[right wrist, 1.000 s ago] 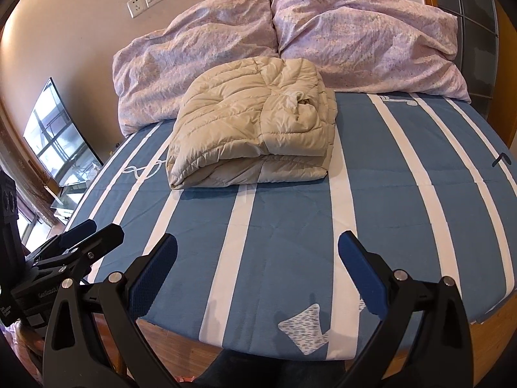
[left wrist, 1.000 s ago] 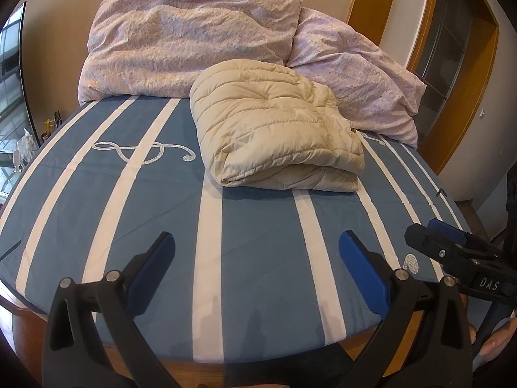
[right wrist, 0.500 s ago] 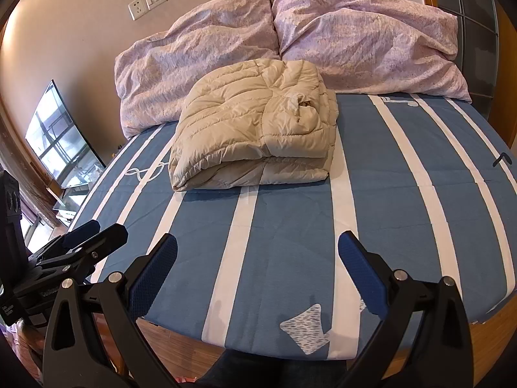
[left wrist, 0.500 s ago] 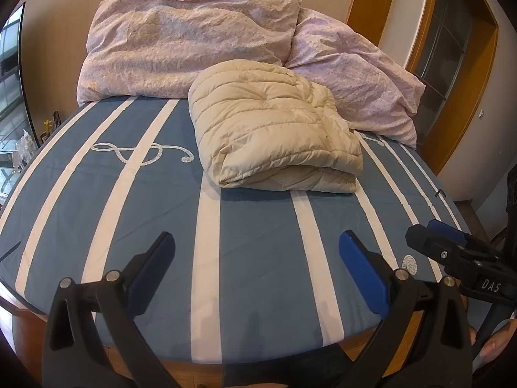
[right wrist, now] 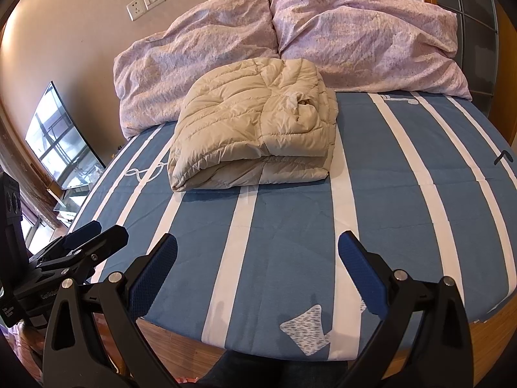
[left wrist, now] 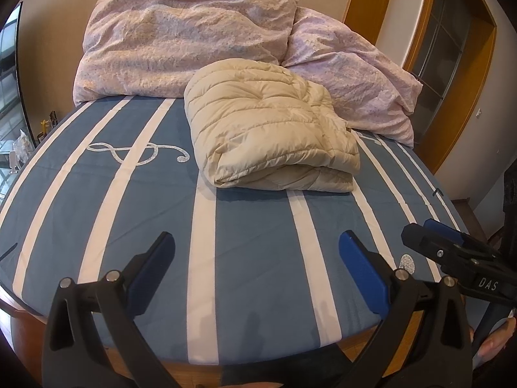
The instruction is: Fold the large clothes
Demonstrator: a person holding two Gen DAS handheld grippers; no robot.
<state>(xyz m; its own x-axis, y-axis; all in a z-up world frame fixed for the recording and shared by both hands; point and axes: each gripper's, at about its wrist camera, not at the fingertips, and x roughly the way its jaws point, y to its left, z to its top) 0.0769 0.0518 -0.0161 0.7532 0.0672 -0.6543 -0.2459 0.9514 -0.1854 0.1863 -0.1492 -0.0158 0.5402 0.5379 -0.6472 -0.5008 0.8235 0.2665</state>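
Observation:
A cream quilted down jacket [left wrist: 271, 135] lies folded in a thick bundle on the blue-and-white striped bed [left wrist: 252, 258], just in front of the pillows; it also shows in the right wrist view [right wrist: 255, 139]. My left gripper [left wrist: 257, 252] is open and empty, held back over the bed's near edge, well short of the jacket. My right gripper [right wrist: 257, 252] is open and empty too, over the near edge. Each gripper shows in the other's view, the right gripper [left wrist: 452, 258] at the right, the left gripper [right wrist: 74, 245] at the left.
Two lilac pillows [left wrist: 181, 42] [right wrist: 365, 32] lean against the wall behind the jacket. A wooden door frame [left wrist: 458, 74] stands at the right, a window [right wrist: 61, 142] at the left. The bed's wooden front edge [right wrist: 484, 339] is below the grippers.
Both grippers have drifted slightly; the jacket sits a touch lower and closer in the right wrist view. Nothing was grasped or released.

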